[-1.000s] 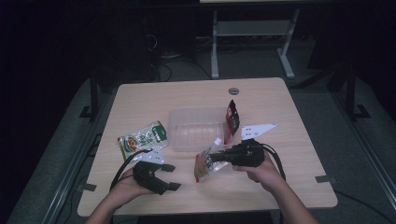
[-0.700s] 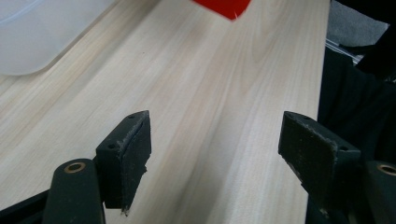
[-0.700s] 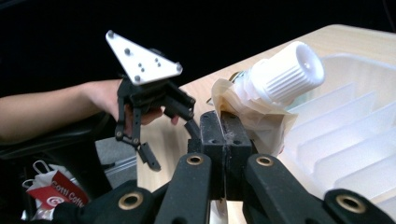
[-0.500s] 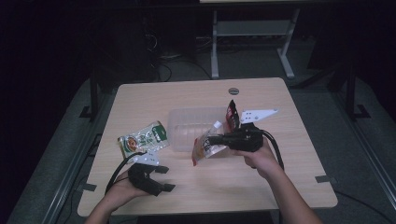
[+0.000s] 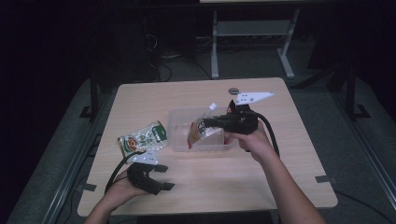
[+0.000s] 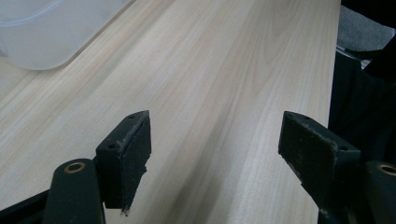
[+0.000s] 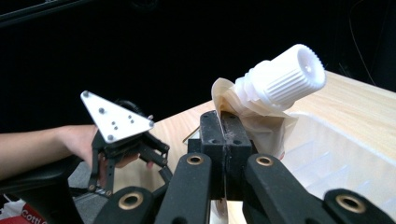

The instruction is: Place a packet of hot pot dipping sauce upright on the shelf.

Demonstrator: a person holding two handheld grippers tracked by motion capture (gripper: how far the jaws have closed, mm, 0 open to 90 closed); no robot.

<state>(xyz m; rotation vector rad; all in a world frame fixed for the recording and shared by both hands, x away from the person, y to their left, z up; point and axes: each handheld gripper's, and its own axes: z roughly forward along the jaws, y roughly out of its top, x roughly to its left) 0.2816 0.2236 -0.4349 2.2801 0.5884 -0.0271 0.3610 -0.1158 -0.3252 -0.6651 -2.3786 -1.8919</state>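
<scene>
We held our right claw (image 5: 208, 123) clamped on a white-capped orange spouted pouch (image 5: 198, 132) above the clear plastic tub (image 5: 180, 140) mid-table. Our left claw (image 5: 161, 177), open and empty, rested at the near left by a green packet (image 5: 144, 138).

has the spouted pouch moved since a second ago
Yes. The orange-and-white spouted pouch, clamped in the right hand-held gripper, has risen from the table's near side to over the clear plastic tub.
</scene>
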